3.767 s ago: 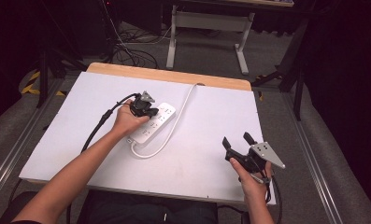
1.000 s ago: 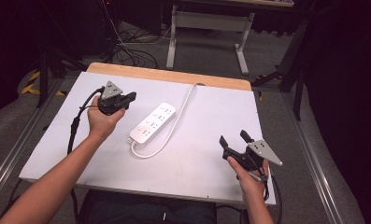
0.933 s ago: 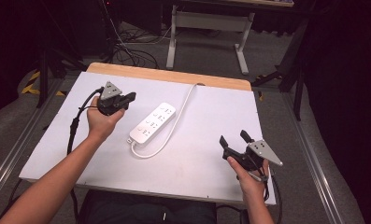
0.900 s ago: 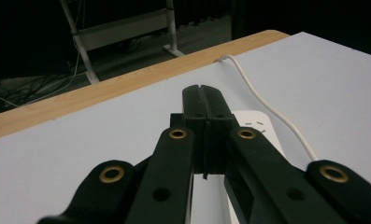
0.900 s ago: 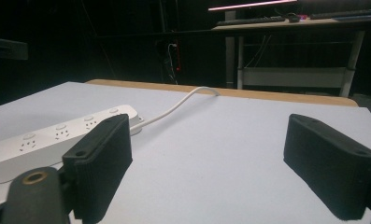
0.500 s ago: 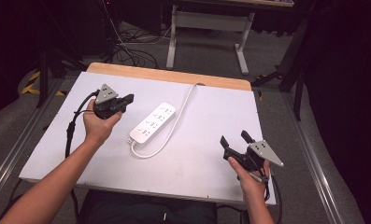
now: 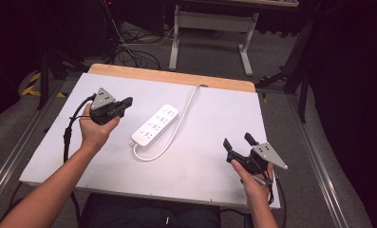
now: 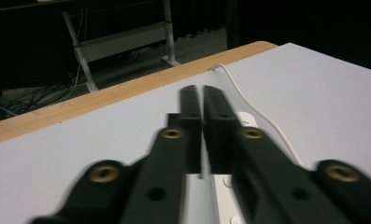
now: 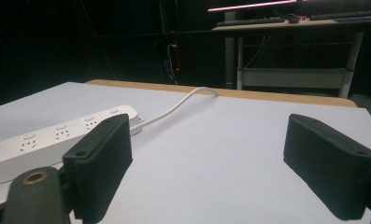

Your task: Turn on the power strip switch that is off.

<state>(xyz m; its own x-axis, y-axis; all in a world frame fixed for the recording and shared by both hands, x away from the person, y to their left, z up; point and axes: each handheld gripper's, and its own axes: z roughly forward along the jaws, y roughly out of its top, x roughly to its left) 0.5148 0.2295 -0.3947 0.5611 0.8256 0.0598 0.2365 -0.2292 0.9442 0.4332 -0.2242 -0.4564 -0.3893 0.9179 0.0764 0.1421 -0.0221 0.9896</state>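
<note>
A white power strip (image 7: 155,125) lies aslant in the middle of the white table (image 7: 214,114). Its white cable (image 7: 188,105) runs off over the far edge and also loops at the near end. My left gripper (image 7: 125,103) is held in a hand just left of the strip, above the table, pointing right toward it. Its jaws are shut with only a hairline slit and nothing between them, as the left gripper view shows (image 8: 202,93), with the strip (image 8: 230,186) beneath. My right gripper (image 7: 237,142) hovers open and empty near the front right corner. From the right gripper view (image 9: 220,158), the strip (image 9: 57,135) lies at the left.
A wooden lip (image 7: 176,77) borders the table's far edge. Behind it stand a grey desk frame (image 7: 210,21) and floor cables (image 7: 134,52). Bare white surface stretches between the strip and the right gripper.
Several seconds ago the left gripper was over the strip's far end; it has since pulled back to the left, clear of it. In the last second it drifted slightly nearer. The right gripper has kept still.
</note>
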